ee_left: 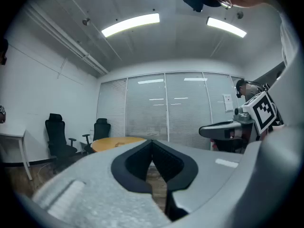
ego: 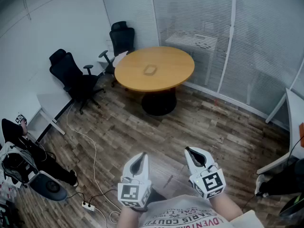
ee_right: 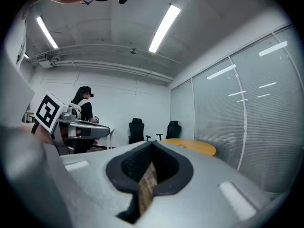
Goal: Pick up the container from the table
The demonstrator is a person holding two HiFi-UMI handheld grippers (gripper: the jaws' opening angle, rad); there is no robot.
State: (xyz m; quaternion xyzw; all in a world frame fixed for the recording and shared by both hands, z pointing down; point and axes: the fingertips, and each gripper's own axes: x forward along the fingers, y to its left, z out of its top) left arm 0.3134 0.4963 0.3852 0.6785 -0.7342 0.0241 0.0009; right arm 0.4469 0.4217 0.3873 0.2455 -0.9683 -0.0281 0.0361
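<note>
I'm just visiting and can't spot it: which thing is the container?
Find the round wooden table by the glass wall, with two black office chairs beside it. Near the middle of its top lies the container, small and low. It is the only thing on the tabletop, a pale see-through outline against the wood.

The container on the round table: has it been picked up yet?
Nothing looks done: the container lies on the round table across the room. In hand, nothing: the left gripper and right gripper are both shut and empty, far from it. Left to do: approach, open a gripper, grasp the container, lift.
</note>
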